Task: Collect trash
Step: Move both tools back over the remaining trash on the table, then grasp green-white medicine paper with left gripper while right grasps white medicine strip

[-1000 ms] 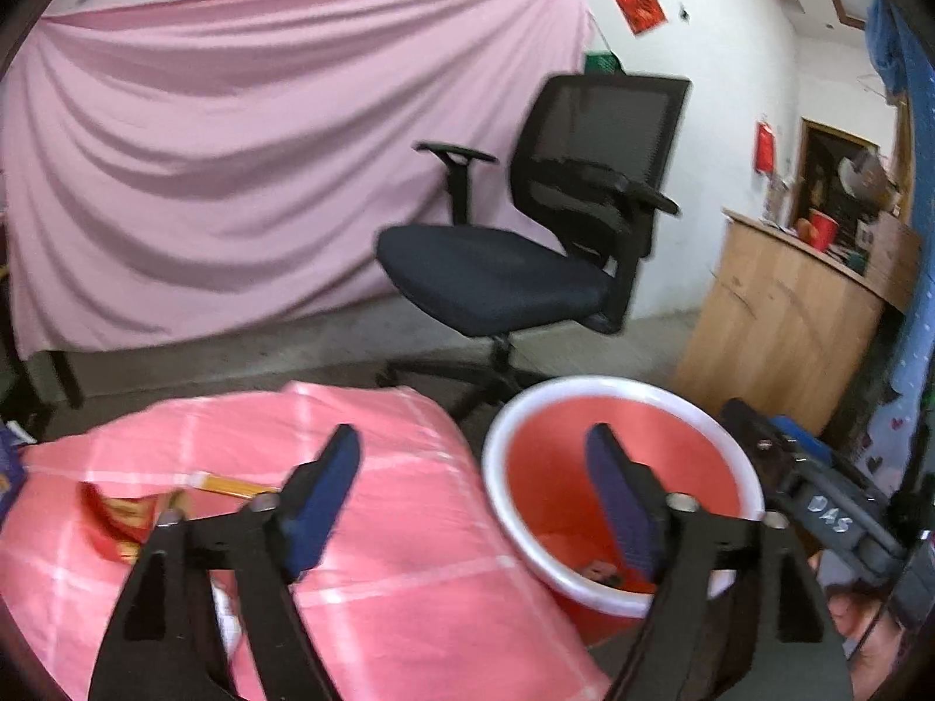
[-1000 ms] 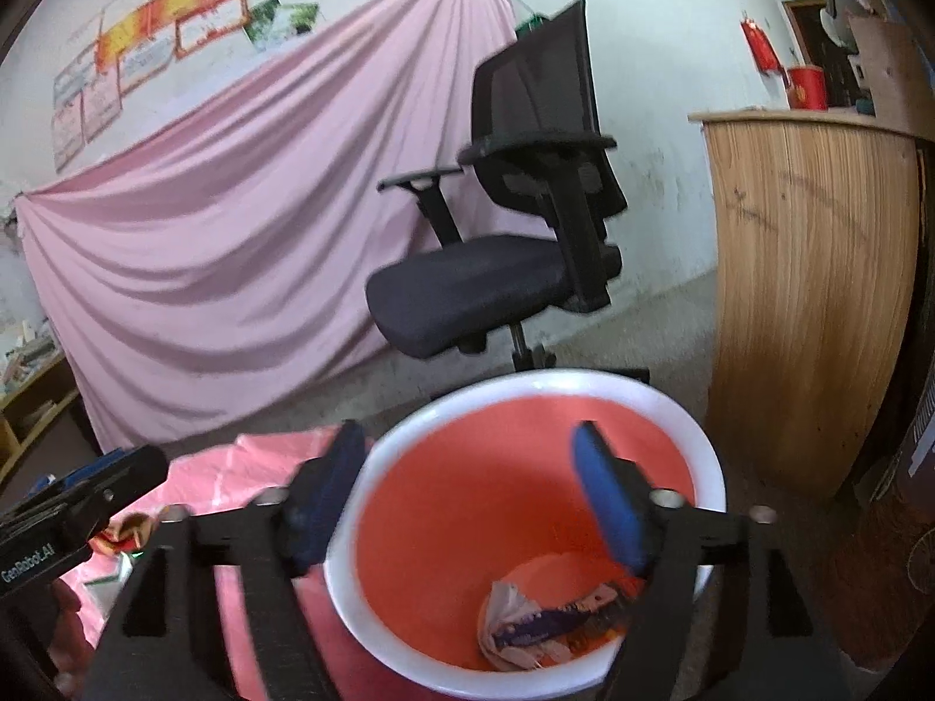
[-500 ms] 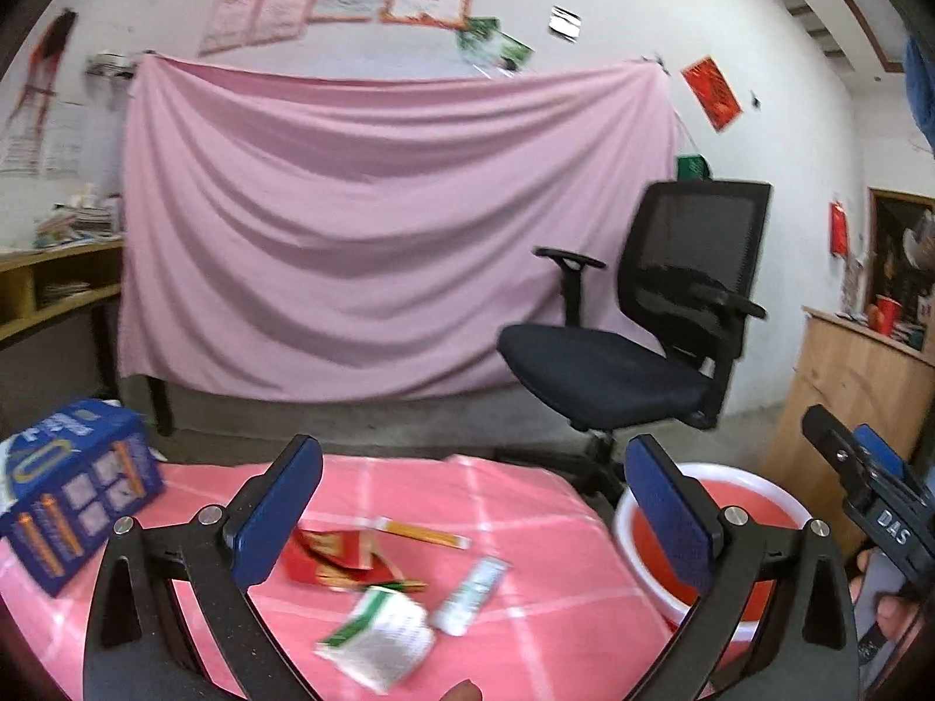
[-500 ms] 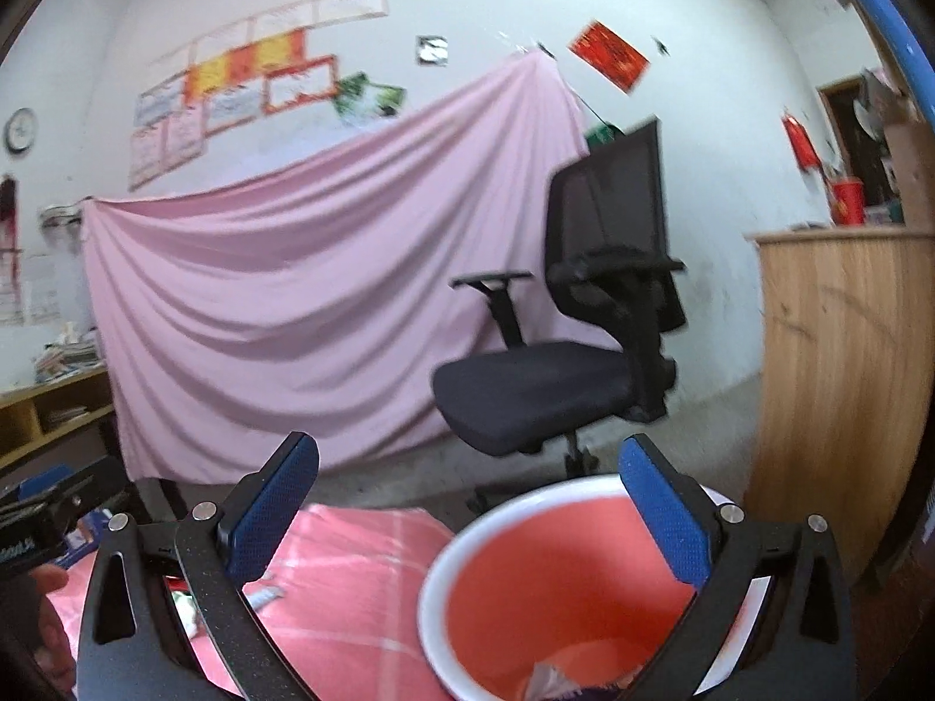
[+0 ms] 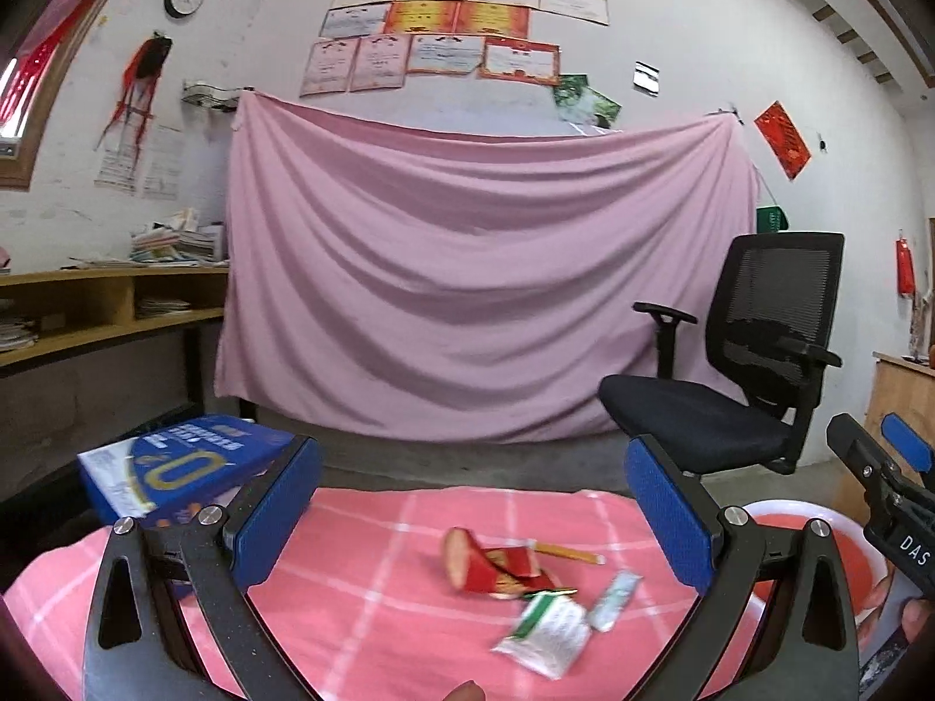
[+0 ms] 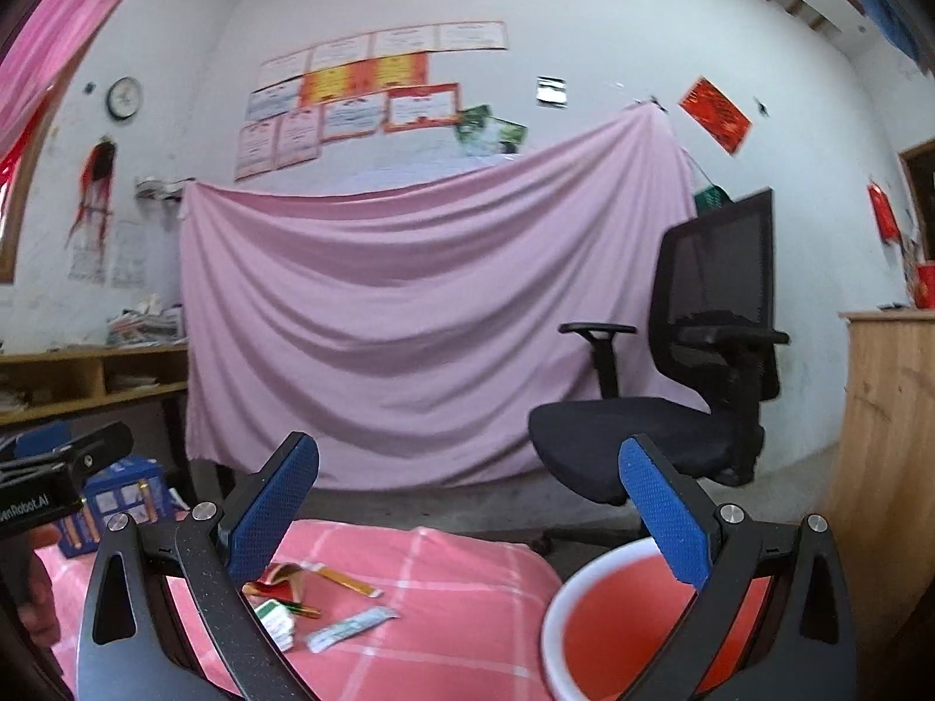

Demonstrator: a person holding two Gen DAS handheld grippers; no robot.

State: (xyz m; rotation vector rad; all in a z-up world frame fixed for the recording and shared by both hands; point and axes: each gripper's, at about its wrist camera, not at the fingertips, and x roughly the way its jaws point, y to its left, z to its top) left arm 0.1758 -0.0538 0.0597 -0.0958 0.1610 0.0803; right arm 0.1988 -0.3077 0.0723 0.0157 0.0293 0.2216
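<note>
1. The task looks to be in its middle. Several pieces of trash lie on the table [image 5: 374, 613]: a red wrapper [image 5: 491, 569], a white and green packet [image 5: 546, 634], a pale sachet [image 5: 613, 593] and a thin yellow stick [image 5: 570, 554].
2. All of them lie ahead of the left tongs [image 5: 473, 508], a little toward their right finger, not touched.
3. The left tongs are spread apart and empty. The right tongs [image 6: 467, 514] are also apart and empty.
4. The red bin [image 6: 613, 631] stands under the right finger of the right tongs; its bottom is not visible now.
5. One second ago both tongs were narrower and pointed down at the bin, where crumpled trash already lay. Now they are wider and raised toward the table.
</note>
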